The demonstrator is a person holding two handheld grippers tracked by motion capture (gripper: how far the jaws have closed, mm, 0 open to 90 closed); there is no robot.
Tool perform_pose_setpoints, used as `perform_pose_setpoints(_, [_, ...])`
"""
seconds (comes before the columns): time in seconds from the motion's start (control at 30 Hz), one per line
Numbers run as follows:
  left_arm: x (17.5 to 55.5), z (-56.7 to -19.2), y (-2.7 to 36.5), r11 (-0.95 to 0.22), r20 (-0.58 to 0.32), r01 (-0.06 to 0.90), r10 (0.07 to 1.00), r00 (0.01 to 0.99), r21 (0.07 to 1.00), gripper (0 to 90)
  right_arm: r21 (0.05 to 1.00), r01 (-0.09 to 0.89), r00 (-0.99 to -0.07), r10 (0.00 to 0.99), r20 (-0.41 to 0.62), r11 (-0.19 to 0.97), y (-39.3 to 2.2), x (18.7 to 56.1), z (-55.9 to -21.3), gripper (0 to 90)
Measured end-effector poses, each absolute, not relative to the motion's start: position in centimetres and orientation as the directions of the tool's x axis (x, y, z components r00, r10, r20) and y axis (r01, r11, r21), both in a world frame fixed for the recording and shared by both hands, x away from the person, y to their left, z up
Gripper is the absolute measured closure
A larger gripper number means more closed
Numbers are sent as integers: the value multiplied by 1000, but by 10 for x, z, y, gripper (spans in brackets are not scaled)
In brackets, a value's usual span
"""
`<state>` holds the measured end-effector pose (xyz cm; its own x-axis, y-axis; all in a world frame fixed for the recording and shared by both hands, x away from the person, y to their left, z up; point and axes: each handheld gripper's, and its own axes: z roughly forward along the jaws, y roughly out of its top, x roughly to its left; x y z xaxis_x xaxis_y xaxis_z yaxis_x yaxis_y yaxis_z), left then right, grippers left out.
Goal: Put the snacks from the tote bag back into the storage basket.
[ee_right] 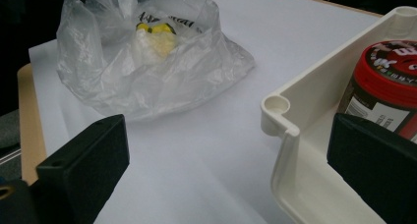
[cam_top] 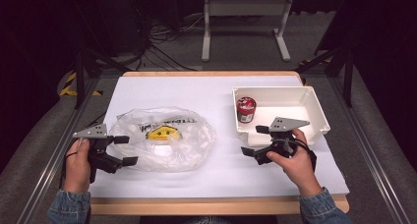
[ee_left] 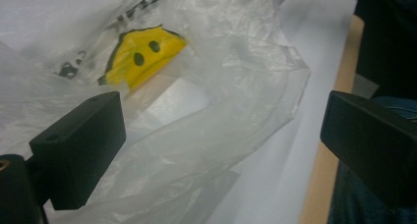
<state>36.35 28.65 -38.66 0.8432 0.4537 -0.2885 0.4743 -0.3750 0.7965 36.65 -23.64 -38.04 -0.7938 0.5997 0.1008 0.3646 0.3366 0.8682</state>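
Plastic bag (cam_top: pixel 162 138) lettering unreadable.

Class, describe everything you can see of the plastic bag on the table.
The plastic bag is thin, translucent white film, crumpled and puffed into a loose mound. It bears a yellow smiley face with black eyes and dark lettering, too creased to read. It lies on the left half of the white table cover, left of the bin. The left tongs stand open at its edge; touching cannot be told.
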Motion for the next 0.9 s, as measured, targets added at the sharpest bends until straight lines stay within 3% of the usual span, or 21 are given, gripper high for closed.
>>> perform_pose_setpoints(0.4, [360, -392, 284, -389, -293, 479, 448, 845, 787, 46, 880, 336, -787, 614, 65, 337, -241, 363, -423, 34])
perform_pose_setpoints(0.9, [344, -406, 278, -322, -281, 438, 434, 856, 839, 45, 836, 405, -767, 636, 90, 370, -247, 364, -427, 93])
